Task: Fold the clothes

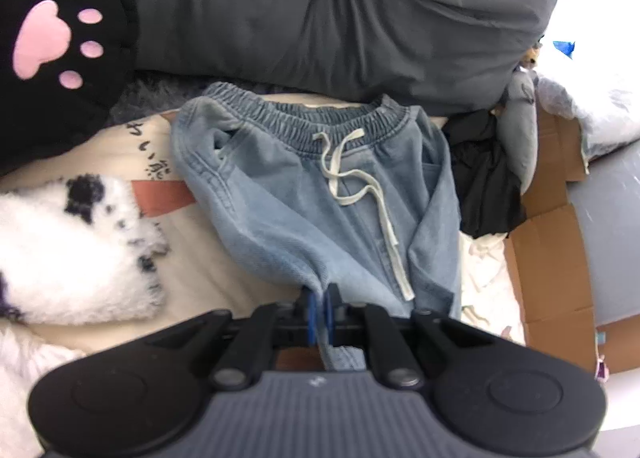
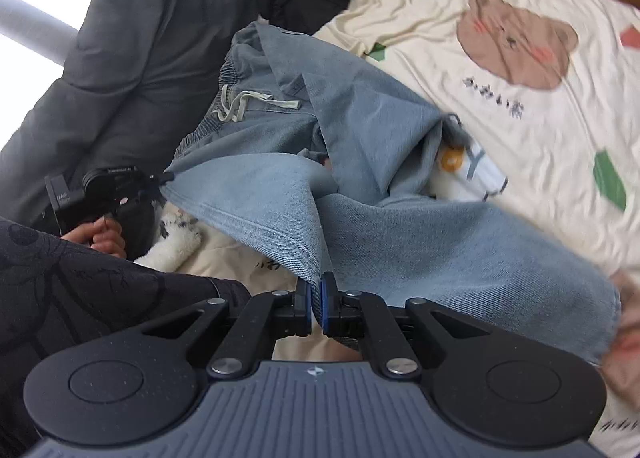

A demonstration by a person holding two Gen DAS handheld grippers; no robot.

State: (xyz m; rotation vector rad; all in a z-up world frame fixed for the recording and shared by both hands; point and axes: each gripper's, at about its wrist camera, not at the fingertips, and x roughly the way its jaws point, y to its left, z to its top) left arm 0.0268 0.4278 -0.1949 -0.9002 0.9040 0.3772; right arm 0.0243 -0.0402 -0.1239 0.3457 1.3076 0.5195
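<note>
A pair of light blue denim drawstring trousers [image 1: 320,194] lies on a bed covered by a cream sheet printed with brown bears [image 2: 500,70]. Taking the trousers' gathered elastic waistband [image 1: 308,122] as landmark, the garment's long axis runs from it straight toward both cameras, the legs ending at the fingers. The left gripper [image 1: 320,310] has its blue-padded fingers closed tight on a fold of leg fabric well short of the waistband. The right gripper [image 2: 316,302] is likewise pinched shut on a hemmed leg edge, farther from the waistband, the cloth draped up and tented between. Likely both held ends get carried toward the waistband. Beyond the waistband lies a dark grey pillow [image 1: 360,18]; to its left a black plush paw with pink pads [image 1: 56,42], and nearer, a fluffy white-and-black throw [image 1: 76,250]. Brown cardboard [image 1: 552,226] sits to its right.
</note>
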